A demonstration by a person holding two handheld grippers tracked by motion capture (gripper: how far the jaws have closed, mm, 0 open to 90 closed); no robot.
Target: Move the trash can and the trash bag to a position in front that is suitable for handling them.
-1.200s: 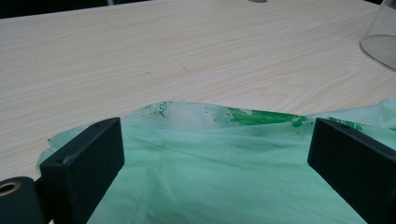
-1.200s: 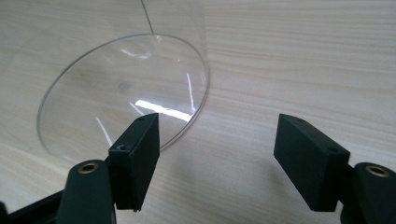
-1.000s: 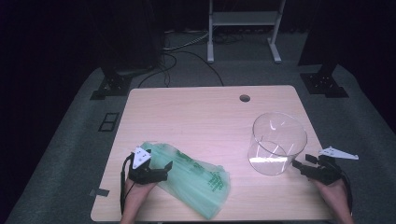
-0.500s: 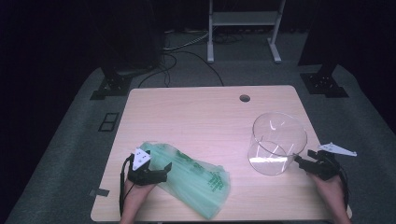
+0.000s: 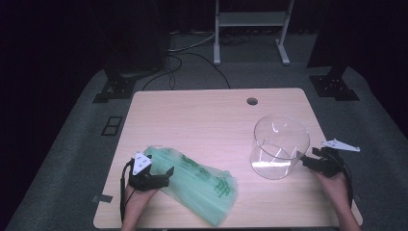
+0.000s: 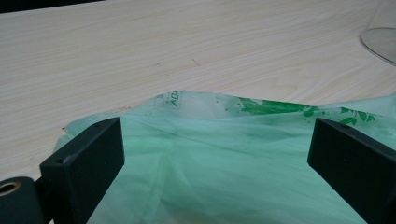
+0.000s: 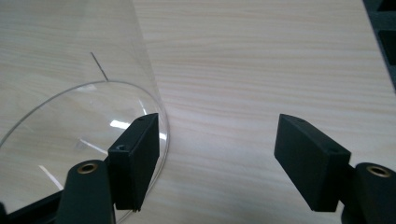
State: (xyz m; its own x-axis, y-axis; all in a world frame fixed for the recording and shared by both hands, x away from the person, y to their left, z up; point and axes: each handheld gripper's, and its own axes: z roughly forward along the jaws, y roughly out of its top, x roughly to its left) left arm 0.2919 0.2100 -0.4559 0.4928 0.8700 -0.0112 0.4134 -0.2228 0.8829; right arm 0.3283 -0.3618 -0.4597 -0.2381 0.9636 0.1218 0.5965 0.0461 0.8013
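Over green bag (image 6: 210, 158), left gripper (image 6: 210, 154) wide open

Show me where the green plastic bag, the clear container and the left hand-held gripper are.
green plastic bag (image 5: 202, 185): high view, middle of bag.
clear container (image 5: 280, 144): high view, side wall.
left hand-held gripper (image 5: 166, 175): high view, between its fingertips.
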